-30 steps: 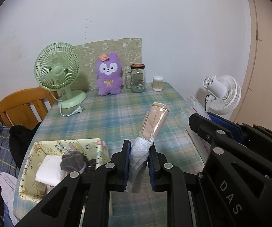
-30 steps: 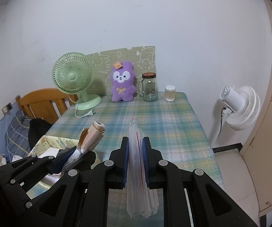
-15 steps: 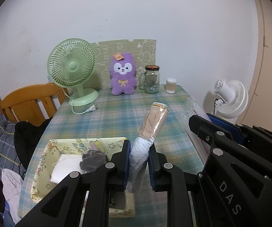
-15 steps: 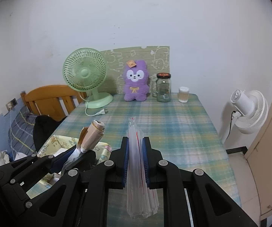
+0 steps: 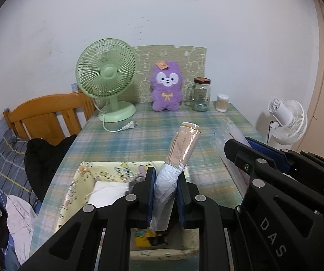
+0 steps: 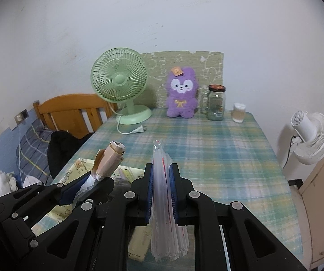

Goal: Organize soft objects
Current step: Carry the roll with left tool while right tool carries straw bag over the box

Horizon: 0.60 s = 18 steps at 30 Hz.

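My left gripper (image 5: 165,180) is shut on a rolled beige cloth in clear plastic wrap (image 5: 182,144), held upright above a yellow patterned fabric box (image 5: 80,180). The box holds a white folded cloth (image 5: 107,192) and a grey item, mostly hidden behind the fingers. The roll also shows in the right wrist view (image 6: 110,160). My right gripper (image 6: 161,178) is shut on a flat clear plastic zip bag (image 6: 162,180) with a red line, held on edge to the right of the box (image 6: 71,176).
A green desk fan (image 5: 107,76), purple plush toy (image 5: 166,88), glass jar (image 5: 200,94) and small white container (image 5: 221,102) stand at the table's far edge. A wooden chair (image 5: 47,115) with dark clothes is left. A white fan (image 5: 286,122) stands right, off the table.
Both grippers have pulled back and shifted left, so the box now lies directly under the left gripper. Both keep their hold.
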Each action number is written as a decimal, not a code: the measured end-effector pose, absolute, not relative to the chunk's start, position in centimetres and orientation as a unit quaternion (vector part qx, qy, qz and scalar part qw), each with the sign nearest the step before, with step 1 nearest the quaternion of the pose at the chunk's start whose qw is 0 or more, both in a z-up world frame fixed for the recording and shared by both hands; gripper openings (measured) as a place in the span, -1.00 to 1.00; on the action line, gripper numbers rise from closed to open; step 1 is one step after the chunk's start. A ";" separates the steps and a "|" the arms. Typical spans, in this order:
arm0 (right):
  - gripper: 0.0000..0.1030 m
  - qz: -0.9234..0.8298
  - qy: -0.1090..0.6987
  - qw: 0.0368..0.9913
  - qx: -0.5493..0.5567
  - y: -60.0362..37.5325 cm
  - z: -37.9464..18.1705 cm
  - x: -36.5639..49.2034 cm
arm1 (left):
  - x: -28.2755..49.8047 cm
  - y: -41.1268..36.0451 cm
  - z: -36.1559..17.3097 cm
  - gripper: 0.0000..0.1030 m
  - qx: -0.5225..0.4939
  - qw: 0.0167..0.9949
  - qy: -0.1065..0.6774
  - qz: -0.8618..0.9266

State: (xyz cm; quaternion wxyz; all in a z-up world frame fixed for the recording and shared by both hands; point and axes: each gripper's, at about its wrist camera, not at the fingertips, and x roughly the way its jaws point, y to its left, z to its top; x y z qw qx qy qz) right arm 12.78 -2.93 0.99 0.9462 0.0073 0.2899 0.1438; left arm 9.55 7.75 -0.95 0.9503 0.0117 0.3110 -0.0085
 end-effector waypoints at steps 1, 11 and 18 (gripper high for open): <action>-0.67 0.147 0.290 0.946 0.007 -2.6 0.9 12.9 | 9.6 8.2 -1.0 -0.69 0.011 0.950 0.311 -0.005; -0.67 0.167 0.306 0.937 -0.004 0.9 -0.2 14.2 | 10.3 11.6 -2.1 -0.68 0.001 0.947 0.321 0.014; -0.67 0.173 0.319 0.932 -0.015 2.9 -1.3 14.8 | 10.8 13.3 -3.1 -0.68 -0.006 0.944 0.331 0.018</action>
